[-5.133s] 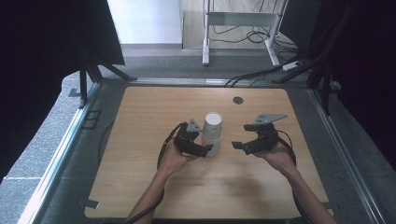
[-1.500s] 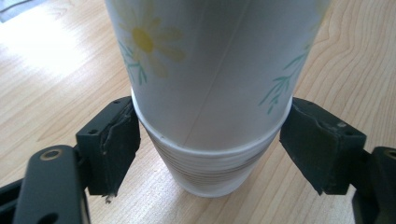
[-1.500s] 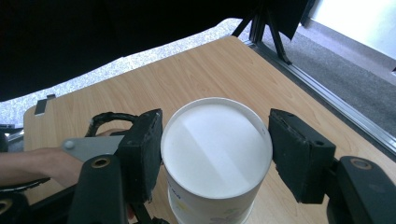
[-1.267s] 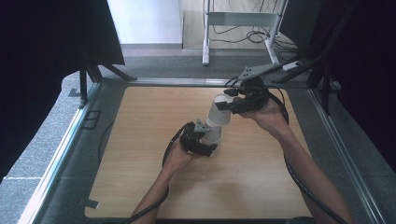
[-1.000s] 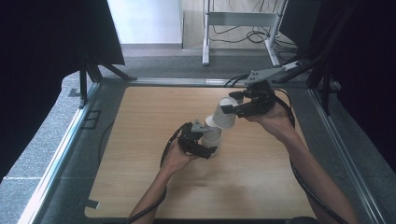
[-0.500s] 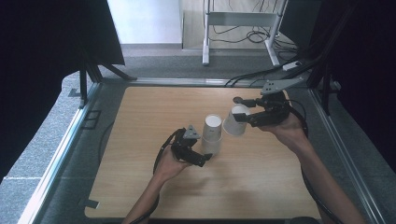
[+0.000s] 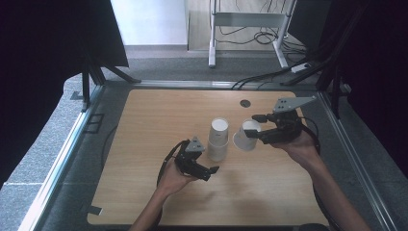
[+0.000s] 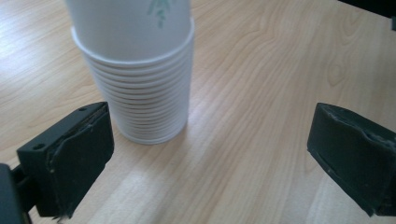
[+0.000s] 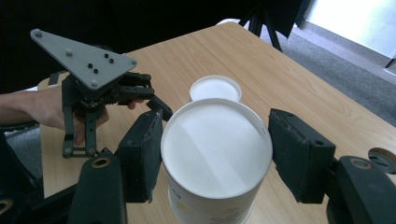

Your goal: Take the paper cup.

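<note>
An upside-down stack of white paper cups [image 7: 217,140] stands mid-table, large at the upper left of the left gripper view [image 8: 140,70]. My left gripper [image 7: 198,166] lies just near-left of it, open, its jaws [image 8: 210,158] wide apart and short of the stack. My right gripper [image 7: 255,131] is shut on a single white cup [image 7: 242,139], held tilted just right of the stack. In the right gripper view that cup [image 9: 216,149] sits base-up between the pads of the right gripper [image 9: 216,156], with the stack's top [image 9: 215,88] and the left gripper [image 9: 98,93] behind it.
The wooden table [image 7: 144,192] has a small round grommet [image 7: 246,103] at the back. Metal rails edge it left and right. Cables and a white frame leg [image 7: 211,33] lie on the floor beyond the far edge.
My right gripper has carried the single cup off the stack, rightward and down toward the table. My left gripper has drawn back from the stack toward the near edge.
</note>
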A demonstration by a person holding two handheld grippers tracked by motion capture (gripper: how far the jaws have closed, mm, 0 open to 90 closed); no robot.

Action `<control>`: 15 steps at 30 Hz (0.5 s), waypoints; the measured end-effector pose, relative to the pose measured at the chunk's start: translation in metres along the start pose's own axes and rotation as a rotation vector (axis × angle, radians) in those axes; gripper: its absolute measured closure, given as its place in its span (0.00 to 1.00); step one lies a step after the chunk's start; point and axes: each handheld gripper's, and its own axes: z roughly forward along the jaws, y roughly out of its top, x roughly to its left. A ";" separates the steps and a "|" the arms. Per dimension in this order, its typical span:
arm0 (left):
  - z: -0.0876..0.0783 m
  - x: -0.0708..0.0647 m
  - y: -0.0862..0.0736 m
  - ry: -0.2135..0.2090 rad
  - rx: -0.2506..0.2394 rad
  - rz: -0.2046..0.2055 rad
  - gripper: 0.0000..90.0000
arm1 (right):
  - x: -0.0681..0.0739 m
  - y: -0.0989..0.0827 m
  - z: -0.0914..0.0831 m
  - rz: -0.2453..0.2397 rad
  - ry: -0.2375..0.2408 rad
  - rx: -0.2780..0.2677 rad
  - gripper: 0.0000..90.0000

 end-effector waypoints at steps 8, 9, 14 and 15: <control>0.001 -0.009 -0.005 -0.016 -0.017 0.017 0.01 | 0.008 -0.016 0.008 -0.003 0.029 -0.007 0.42; 0.001 -0.009 -0.006 -0.019 -0.021 0.015 0.01 | 0.009 -0.018 0.010 -0.003 0.033 -0.005 0.42; 0.000 -0.011 -0.008 -0.034 -0.023 0.026 0.01 | 0.015 -0.028 0.021 -0.003 0.051 -0.002 0.42; 0.000 -0.012 -0.008 -0.042 -0.023 0.028 0.01 | 0.016 -0.030 0.023 -0.002 0.057 -0.003 0.42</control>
